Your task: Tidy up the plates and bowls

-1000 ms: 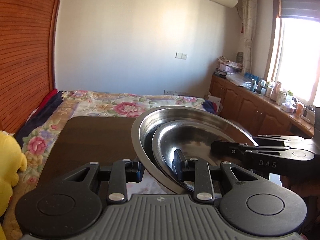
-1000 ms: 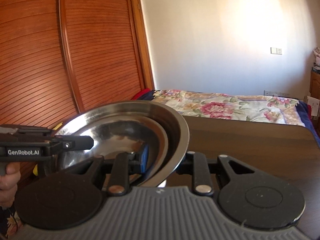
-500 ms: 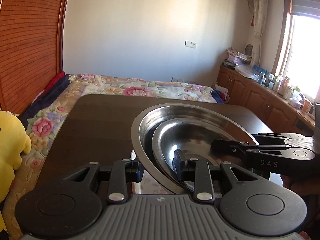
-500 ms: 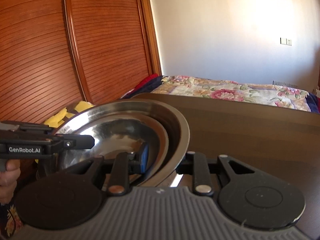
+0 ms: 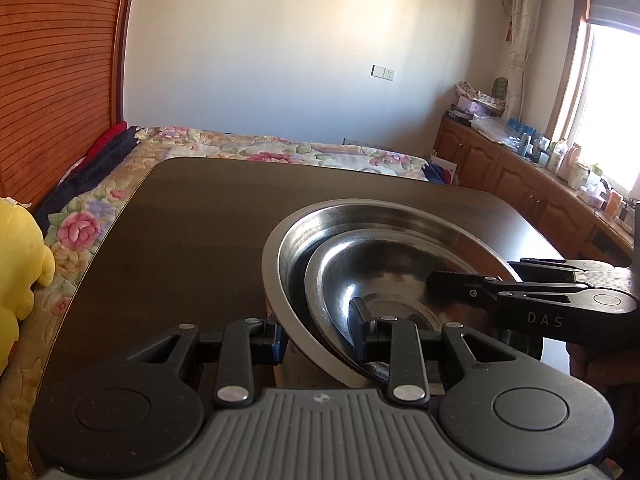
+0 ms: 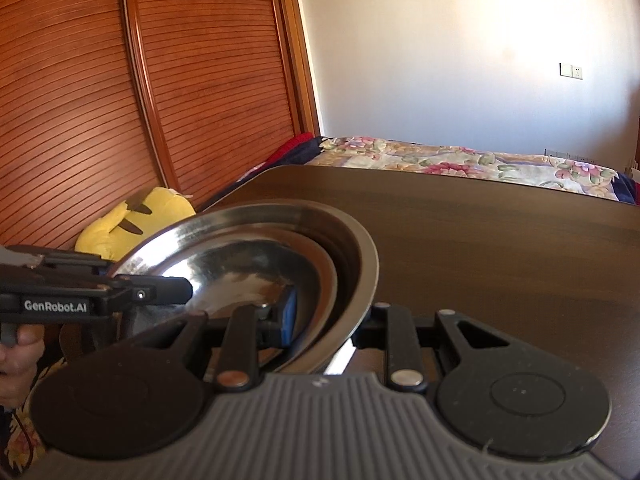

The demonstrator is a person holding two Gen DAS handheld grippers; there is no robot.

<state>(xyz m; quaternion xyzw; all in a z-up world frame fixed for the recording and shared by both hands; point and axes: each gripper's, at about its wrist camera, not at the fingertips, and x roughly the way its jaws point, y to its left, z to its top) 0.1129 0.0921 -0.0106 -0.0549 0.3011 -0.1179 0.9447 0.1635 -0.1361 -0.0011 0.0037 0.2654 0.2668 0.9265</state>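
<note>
The left gripper clamps the near-left rim of the steel bowls, and the right gripper clamps the opposite rim; the smaller bowl sits nested inside the larger bowl. The stack hangs tilted over the near part of the dark table. To set it down well, I think both hands should lower together and level the rims, so the inner bowl does not slide. Farther away, only the left view shows the window and cabinets; only the right view shows the slatted wardrobe doors.
</note>
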